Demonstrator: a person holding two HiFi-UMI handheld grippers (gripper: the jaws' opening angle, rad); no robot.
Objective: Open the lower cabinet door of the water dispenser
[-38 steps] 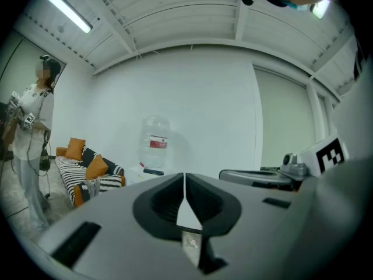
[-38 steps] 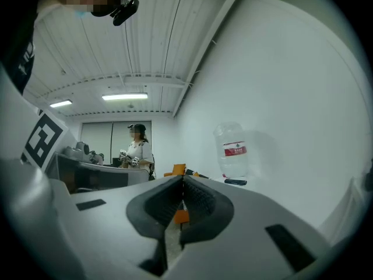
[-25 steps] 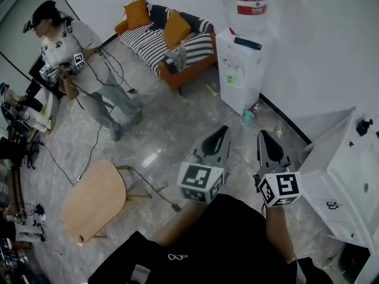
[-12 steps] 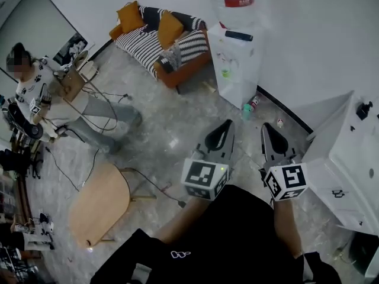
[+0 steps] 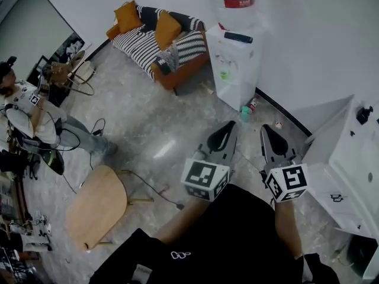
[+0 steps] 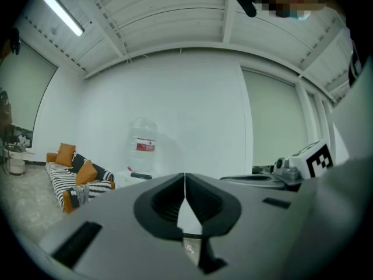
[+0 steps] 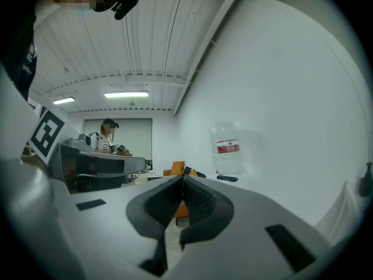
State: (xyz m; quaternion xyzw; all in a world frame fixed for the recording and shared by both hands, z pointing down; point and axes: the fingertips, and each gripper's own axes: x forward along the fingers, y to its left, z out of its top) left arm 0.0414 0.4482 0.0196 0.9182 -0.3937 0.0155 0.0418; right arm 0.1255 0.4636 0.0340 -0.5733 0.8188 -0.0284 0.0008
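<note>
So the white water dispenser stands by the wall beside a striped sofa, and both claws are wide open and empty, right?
Not open: the left claw and right claw are shut, jaws together, as the two gripper views show. They are empty, and the water dispenser does stand by the wall beside the striped sofa.

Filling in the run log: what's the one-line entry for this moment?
left claw: shut, empty | right claw: shut, empty | water dispenser: ahead, untouched | lower cabinet door: not yet reached
</note>
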